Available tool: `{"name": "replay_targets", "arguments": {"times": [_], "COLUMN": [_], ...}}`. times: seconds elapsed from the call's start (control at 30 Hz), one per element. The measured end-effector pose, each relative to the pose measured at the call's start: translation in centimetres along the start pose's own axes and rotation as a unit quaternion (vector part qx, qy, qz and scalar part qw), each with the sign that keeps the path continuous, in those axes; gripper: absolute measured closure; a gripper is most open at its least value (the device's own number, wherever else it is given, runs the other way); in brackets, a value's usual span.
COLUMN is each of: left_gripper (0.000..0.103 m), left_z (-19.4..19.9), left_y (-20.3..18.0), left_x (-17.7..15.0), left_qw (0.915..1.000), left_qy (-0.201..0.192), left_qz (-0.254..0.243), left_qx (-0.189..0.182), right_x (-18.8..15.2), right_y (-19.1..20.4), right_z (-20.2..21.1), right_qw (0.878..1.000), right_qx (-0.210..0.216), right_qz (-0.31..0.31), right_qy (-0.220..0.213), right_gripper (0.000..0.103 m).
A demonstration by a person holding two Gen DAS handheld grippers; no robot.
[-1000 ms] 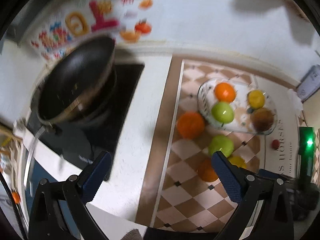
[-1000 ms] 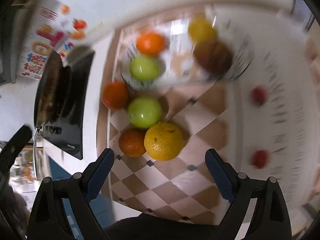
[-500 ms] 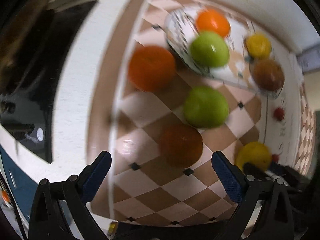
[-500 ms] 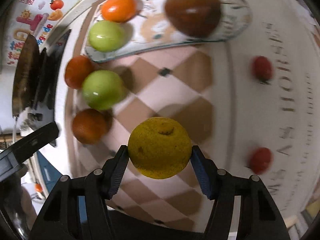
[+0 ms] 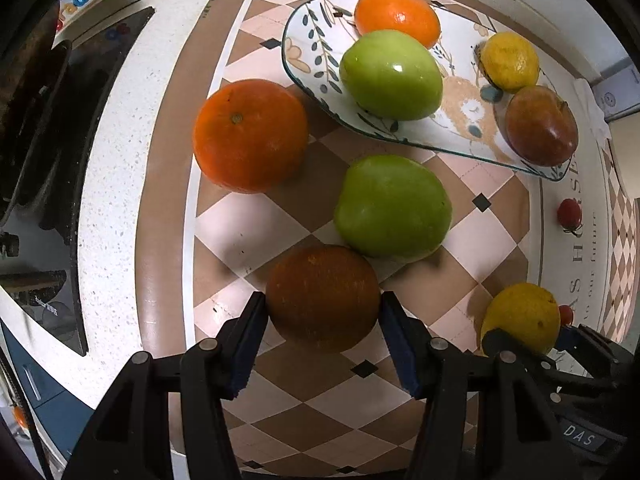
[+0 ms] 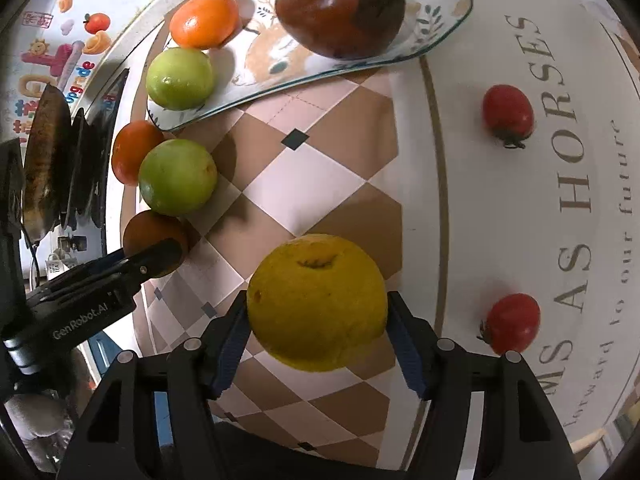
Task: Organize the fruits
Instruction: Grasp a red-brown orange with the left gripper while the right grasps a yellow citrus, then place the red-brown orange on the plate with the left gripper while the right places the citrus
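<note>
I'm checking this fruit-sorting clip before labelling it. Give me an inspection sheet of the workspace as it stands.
Surface: checkered mat on a speckled white counter.
Job's things: patterned plate holds an orange, a green fruit, a small yellow fruit and a red-brown fruit; loose on the mat are a bright orange and a green fruit.
Clutter: two small red tomatoes.
Grippers: left gripper, fingers closing around a dark orange; right gripper shut on a yellow citrus.
Cables: nothing seen.
Surroundings: black cooktop with a pan, stickers on the wall.
</note>
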State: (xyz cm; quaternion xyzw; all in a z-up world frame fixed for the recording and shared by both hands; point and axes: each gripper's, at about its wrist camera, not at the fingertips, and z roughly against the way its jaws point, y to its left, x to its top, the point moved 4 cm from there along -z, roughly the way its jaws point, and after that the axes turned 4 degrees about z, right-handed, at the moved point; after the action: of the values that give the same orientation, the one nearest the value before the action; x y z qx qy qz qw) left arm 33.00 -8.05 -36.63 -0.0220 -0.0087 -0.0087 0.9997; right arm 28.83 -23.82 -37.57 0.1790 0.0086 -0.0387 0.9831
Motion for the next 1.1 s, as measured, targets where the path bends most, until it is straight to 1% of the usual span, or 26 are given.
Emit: {"name": "replay_targets", "arguments": {"times": [0.13, 0.23, 0.33, 0.47, 0.57, 0.63, 0.7, 0.83, 0.9, 0.97, 1.07, 1.1], "left_gripper": [0.05, 0.05, 0.05, 0.05, 0.05, 0.05, 0.05, 0.05, 0.049, 0.049, 0.049, 0.048], "left_z": [2.3, 5.0, 7.3, 10.2, 11.3, 10.5, 8.9, 4.9, 3.6, 2.7, 2.2, 2.2], "left_y": [0.5, 0.0, -1.1, -2.7, -5.2, -6.9, -8.4, -9.5, -9.5, -9.4, -9.3, -9.2], "left_x": [0.3, 0.7, 1.7, 4.2, 7.4, 9.6, 11.7, 14.5, 15.1, 15.5, 15.6, 15.7], "left_qw": [0.9998, 0.9989, 0.9973, 0.9939, 0.9919, 0.9922, 0.9935, 0.9967, 0.9974, 0.9979, 0.9976, 0.9976], "left_qy": [-0.018, -0.04, -0.061, -0.085, -0.092, -0.083, -0.065, -0.01, 0.006, 0.014, 0.029, 0.028], "left_qz": [-0.003, -0.013, -0.026, -0.034, -0.049, -0.054, -0.058, -0.052, -0.05, -0.046, -0.032, -0.027], "left_qx": [-0.008, -0.019, -0.031, -0.062, -0.072, -0.076, -0.073, -0.062, -0.052, -0.043, -0.055, -0.058], "right_x": [0.5, 1.2, 2.4, 4.7, 7.8, 10.1, 12.7, 16.6, 17.3, 18.0, 18.5, 18.5], "right_y": [0.2, 0.2, 0.3, -0.6, -1.8, -3.0, -4.2, -5.5, -6.7, -7.0, -6.9, -7.0], "right_z": [0.7, 2.1, 4.3, 7.6, 10.0, 10.7, 10.7, 9.3, 8.8, 8.2, 7.0, 6.8], "right_qw": [1.0, 0.999, 0.998, 0.995, 0.992, 0.99, 0.99, 0.992, 0.993, 0.994, 0.996, 0.996], "right_qx": [-0.007, 0.0, 0.012, 0.028, 0.035, 0.033, 0.023, -0.001, -0.013, -0.021, -0.019, -0.018], "right_qz": [0.012, 0.011, 0.007, -0.002, -0.018, -0.03, -0.04, -0.04, -0.038, -0.037, -0.041, -0.044], "right_qy": [-0.017, -0.035, -0.062, -0.097, -0.123, -0.132, -0.135, -0.116, -0.107, -0.098, -0.082, -0.077], "right_gripper": [0.037, 0.037, 0.037, 0.037, 0.037, 0.037, 0.037, 0.037, 0.037, 0.037, 0.037, 0.037]}}
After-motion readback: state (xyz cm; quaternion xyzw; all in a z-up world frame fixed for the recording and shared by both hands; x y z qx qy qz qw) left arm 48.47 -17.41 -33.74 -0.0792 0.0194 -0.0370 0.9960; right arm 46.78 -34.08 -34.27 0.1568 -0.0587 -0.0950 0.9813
